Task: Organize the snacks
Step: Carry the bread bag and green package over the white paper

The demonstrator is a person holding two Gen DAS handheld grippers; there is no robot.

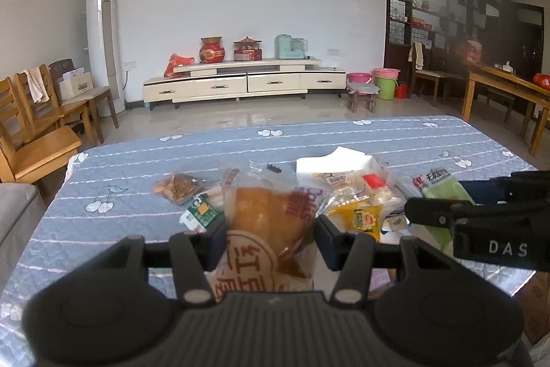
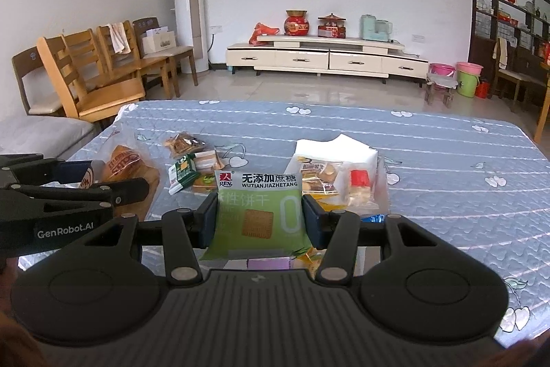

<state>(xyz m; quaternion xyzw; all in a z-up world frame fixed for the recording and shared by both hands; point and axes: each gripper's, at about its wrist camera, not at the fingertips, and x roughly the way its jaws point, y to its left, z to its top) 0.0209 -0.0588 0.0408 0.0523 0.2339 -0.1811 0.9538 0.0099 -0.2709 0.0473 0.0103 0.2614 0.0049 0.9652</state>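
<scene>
My left gripper [image 1: 270, 241] is shut on a clear bag of golden bread [image 1: 266, 219], held above the blue quilted table [image 1: 137, 167]. That bread bag [image 2: 125, 165] shows at the left in the right wrist view, beside the left gripper [image 2: 68, 195]. Between the pads of my right gripper [image 2: 260, 219] sits a green biscuit packet [image 2: 259, 212], gripped by its sides. The right gripper [image 1: 481, 222] and the packet [image 1: 443, 191] appear at the right edge of the left wrist view. Loose snacks lie ahead: a brown cracker pack [image 1: 177, 186], a small green pack [image 1: 201, 214], a yellow sachet [image 1: 359, 217].
A white box [image 2: 338, 148] with several small snack packs [image 2: 330, 177] in front of it stands mid-table. Wooden chairs [image 2: 92, 71] line the left side beyond the table edge. Across the floor stand a cream TV cabinet [image 2: 326, 57] and a white tower air conditioner [image 2: 189, 6].
</scene>
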